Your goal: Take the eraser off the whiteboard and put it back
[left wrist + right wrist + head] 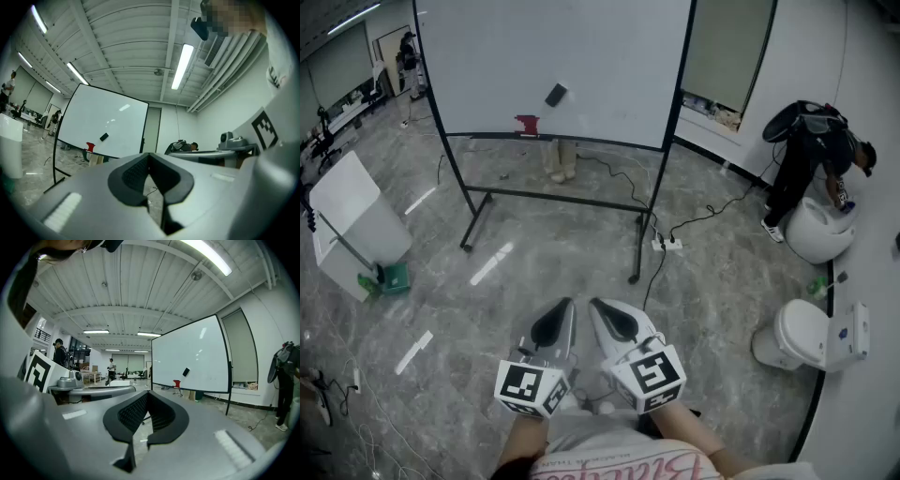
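A dark eraser (555, 94) sticks tilted on the white whiteboard (609, 56), which stands on a black wheeled frame far ahead. The eraser (104, 137) appears small in the left gripper view, and the eraser (186, 372) shows likewise in the right gripper view. A red object (527, 124) sits at the board's lower rail. My left gripper (565, 304) and right gripper (595, 304) are held side by side close to my body, well short of the board. Both are shut with nothing between the jaws.
A bent-over person (811, 155) works at a white round unit at the right wall. A second white unit (806, 336) stands nearer. A white box on a stand (352, 220) is at the left. Cables and a power strip (666, 244) lie on the floor by the board's frame.
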